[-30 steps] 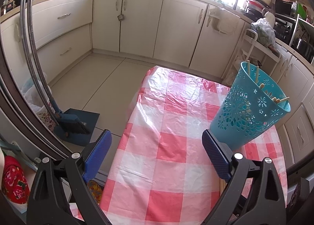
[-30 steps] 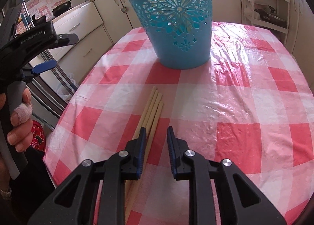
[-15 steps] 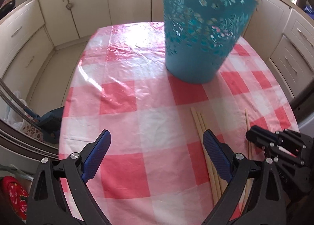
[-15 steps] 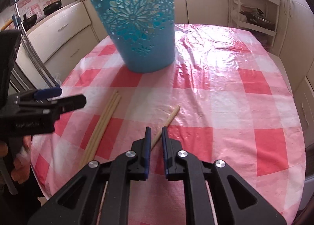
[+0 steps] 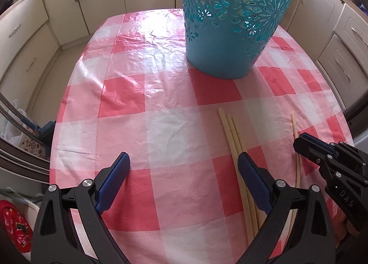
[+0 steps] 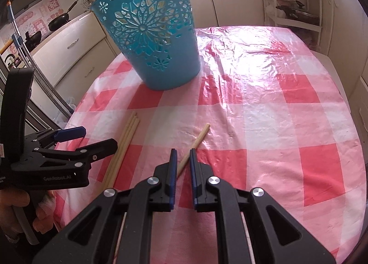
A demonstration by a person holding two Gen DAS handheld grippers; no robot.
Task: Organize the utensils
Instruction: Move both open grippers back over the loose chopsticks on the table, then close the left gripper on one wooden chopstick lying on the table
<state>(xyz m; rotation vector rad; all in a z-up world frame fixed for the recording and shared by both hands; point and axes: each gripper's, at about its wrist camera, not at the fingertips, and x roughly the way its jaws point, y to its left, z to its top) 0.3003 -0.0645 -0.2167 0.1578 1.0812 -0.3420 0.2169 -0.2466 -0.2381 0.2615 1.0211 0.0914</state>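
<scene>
So the right gripper (image 6: 182,158) is pinched down on a single pale wooden chopstick (image 6: 200,136) that lies on the table with the pink and white checked plastic cloth (image 6: 264,126), near the edge closest to the person. The stick's far tip pokes out past the jaws toward the tall turquoise plastic basket with flower-shaped cutouts (image 6: 151,41), which stands upright further in toward the middle of the table, with more sticks showing through its holes.

The left gripper (image 5: 184,165) hangs over the cloth with its blue-padded jaws spread wide and nothing between them. A bundle of three more pale wooden chopsticks (image 5: 232,135) lies side by side just at its right-hand finger, running back toward the near edge.
</scene>
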